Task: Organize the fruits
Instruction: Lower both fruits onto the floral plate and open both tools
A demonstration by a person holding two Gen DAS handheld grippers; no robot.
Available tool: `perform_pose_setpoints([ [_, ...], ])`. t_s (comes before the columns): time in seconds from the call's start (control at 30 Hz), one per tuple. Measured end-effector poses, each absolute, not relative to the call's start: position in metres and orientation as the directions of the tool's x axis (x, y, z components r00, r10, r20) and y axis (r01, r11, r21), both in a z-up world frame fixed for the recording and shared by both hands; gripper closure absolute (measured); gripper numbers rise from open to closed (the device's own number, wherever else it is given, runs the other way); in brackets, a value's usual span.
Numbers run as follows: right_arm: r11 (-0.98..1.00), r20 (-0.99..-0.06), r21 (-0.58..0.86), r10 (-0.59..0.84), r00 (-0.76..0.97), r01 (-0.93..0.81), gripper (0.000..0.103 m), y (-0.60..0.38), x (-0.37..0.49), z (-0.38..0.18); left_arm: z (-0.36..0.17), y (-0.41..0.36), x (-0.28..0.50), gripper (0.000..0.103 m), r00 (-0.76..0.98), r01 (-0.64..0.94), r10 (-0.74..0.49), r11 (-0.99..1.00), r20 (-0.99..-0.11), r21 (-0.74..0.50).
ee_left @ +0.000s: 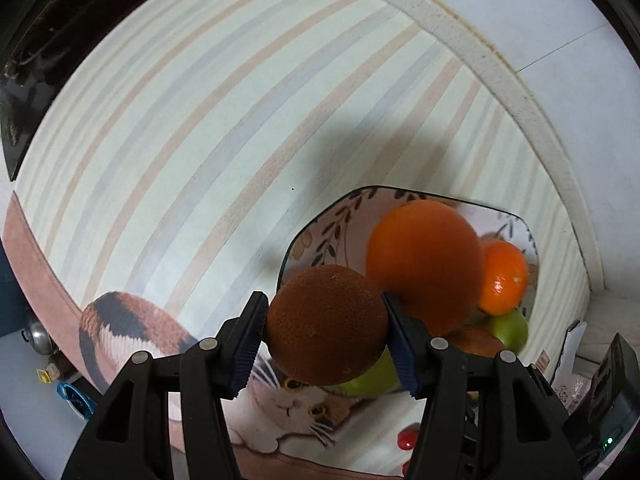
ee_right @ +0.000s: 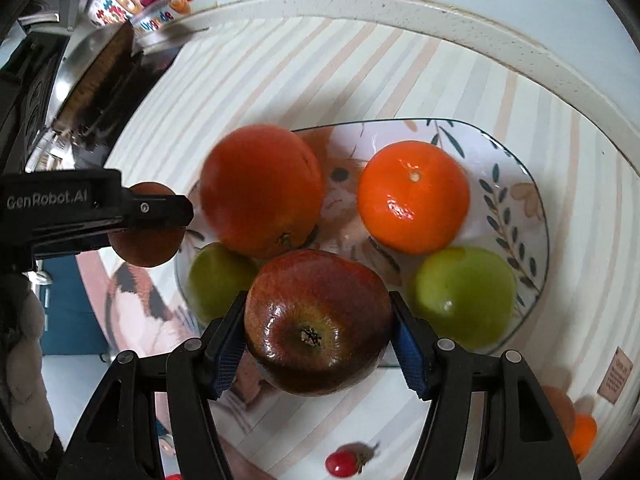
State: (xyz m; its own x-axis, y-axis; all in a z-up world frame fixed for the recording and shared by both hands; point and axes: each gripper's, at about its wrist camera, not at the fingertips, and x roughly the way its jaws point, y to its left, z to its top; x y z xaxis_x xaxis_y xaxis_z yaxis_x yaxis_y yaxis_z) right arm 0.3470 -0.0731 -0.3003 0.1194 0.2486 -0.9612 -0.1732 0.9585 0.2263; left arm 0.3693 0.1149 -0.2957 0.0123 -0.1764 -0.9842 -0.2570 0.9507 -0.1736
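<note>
My left gripper (ee_left: 326,336) is shut on a dark orange fruit (ee_left: 326,324), held above the left edge of the patterned plate (ee_left: 308,236). It also shows in the right wrist view (ee_right: 176,216) with the same fruit (ee_right: 144,248). My right gripper (ee_right: 318,340) is shut on a red apple (ee_right: 318,320), held over the near side of the plate (ee_right: 528,216). On the plate lie a large orange (ee_right: 260,188), a small mandarin (ee_right: 412,196) and two green fruits (ee_right: 464,296) (ee_right: 218,276).
The plate stands on a striped cloth (ee_left: 200,120) with a cat print (ee_left: 296,404). A small red fruit (ee_right: 344,462) and more fruit (ee_right: 576,428) lie on the cloth near me. The counter's white rim (ee_right: 440,12) runs behind. Dark appliances (ee_right: 60,80) stand at far left.
</note>
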Motion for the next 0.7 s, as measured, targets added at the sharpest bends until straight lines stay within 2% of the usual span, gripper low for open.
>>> perform_pose_setpoints([
  [0.1,0.959,-0.965,0.214,0.237,0.113,-0.186,0.035,-0.065,0.348,-0.302,-0.295,0.117,0.372,0.048,0.025,-0.253,-0.152,0.955,-0.988,-0.153],
  [0.3,0.963,-0.966,0.22,0.237,0.104,-0.154,0.034,-0.068,0.352,-0.304,-0.309,0.118,0.371,0.048,-0.018,-0.276,-0.18,0.946,-0.984,-0.168],
  [0.5,0.962,-0.961,0.234,0.251,0.118,-0.144,0.02,-0.076,0.354,-0.293,-0.31,0.11,0.367,0.045,-0.018,-0.249,-0.176,0.954,-0.984,-0.166],
  [0.53,0.961,-0.96,0.237,0.254,0.12,-0.14,0.017,-0.077,0.354,-0.29,-0.308,0.11,0.367,0.039,-0.016,-0.244,-0.173,0.956,-0.985,-0.164],
  [0.57,0.961,-0.959,0.24,0.257,0.122,-0.137,0.016,-0.078,0.354,-0.288,-0.306,0.11,0.367,0.028,-0.014,-0.24,-0.166,0.958,-0.986,-0.158],
  [0.63,0.96,-0.957,0.247,0.263,0.123,-0.133,0.013,-0.08,0.353,-0.283,-0.3,0.111,0.368,0.018,0.006,-0.242,-0.162,0.957,-0.987,-0.158],
  [0.7,0.961,-0.958,0.241,0.257,0.123,-0.134,0.01,-0.082,0.352,-0.276,-0.29,0.112,0.363,0.018,0.026,-0.244,-0.154,0.957,-0.988,-0.156],
])
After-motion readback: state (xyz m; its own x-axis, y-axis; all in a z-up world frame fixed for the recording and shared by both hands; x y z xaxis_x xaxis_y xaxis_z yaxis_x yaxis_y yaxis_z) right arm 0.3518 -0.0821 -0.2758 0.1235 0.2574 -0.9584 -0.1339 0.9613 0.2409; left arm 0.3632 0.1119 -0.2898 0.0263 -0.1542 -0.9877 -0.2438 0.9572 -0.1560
